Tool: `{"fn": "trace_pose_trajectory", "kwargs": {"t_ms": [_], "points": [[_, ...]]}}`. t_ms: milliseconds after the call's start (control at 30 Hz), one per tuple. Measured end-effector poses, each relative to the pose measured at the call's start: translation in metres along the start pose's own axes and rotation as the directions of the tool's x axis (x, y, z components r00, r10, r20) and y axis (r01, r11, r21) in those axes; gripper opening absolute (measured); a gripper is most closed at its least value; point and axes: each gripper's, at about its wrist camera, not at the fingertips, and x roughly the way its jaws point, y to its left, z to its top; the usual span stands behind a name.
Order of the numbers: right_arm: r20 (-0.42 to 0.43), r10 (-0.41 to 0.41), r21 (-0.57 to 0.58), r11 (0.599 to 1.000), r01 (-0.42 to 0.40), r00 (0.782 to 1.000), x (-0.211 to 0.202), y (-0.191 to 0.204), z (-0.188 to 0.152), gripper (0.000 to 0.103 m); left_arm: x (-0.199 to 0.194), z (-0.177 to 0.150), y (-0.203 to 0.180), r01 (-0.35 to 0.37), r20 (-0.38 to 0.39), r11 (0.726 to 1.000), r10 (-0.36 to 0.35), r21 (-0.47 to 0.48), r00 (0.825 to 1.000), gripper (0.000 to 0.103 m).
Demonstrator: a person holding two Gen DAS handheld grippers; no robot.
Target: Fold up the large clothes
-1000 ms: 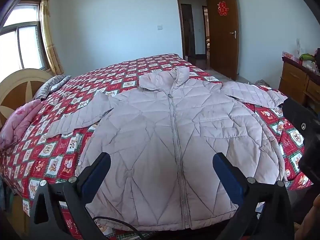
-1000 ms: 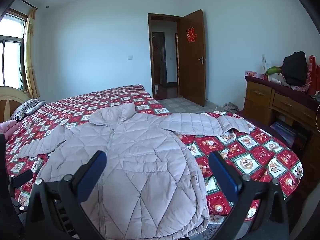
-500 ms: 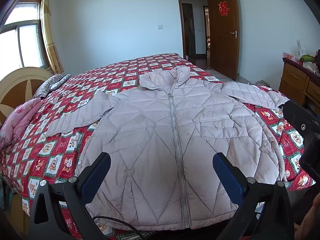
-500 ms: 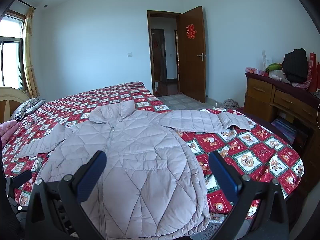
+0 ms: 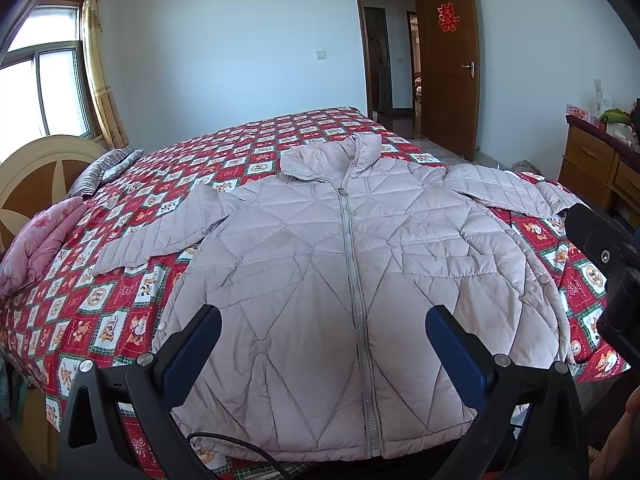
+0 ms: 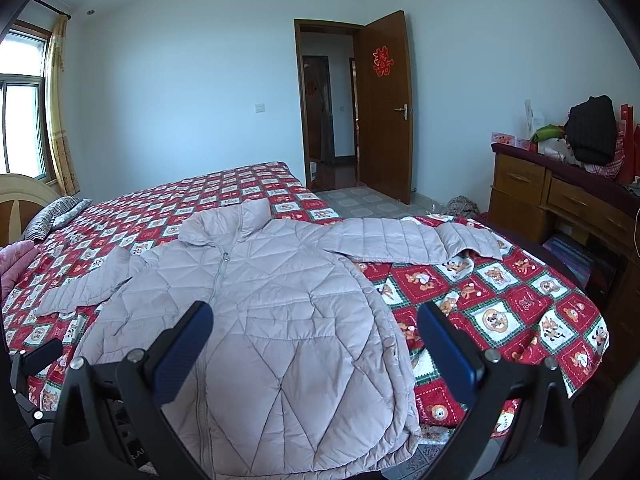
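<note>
Progress: judging by how it lies, folding has not begun; the jacket (image 5: 344, 280) is spread flat, front up, zipped, no fold visible in it.
Left to do: by that judgement everything, meaning both sleeves brought in and the body folded over.
Jacket position: on the bed (image 5: 120, 312), hem at the near edge of the bed, collar (image 5: 332, 152) toward the far side.
Sleeves: one sleeve (image 5: 160, 228) stretches from the jacket toward the headboard (image 5: 28, 176); the other sleeve (image 6: 404, 240) runs from the jacket toward the dresser (image 6: 560, 196), its cuff turned back.
Left tool (image 5: 322, 356): fingers wide apart, holding nothing, hovering over the jacket's hem, about level with the zipper line, not touching.
Right tool (image 6: 316, 354): fingers wide apart, empty, over the jacket's dresser-side lower edge, not touching.
</note>
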Motion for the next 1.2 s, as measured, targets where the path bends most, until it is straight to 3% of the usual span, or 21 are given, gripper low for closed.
{"fn": "trace_pose_trajectory", "kwargs": {"t_ms": [1200], "points": [[-0.024, 0.002, -0.007, 1.000, -0.002, 1.000, 0.0005, 0.0067, -0.0045, 0.103, 0.0003, -0.0003, -0.0004, 0.000, -0.001, 1.000, 0.000, 0.002, 1.000, 0.102]]}}
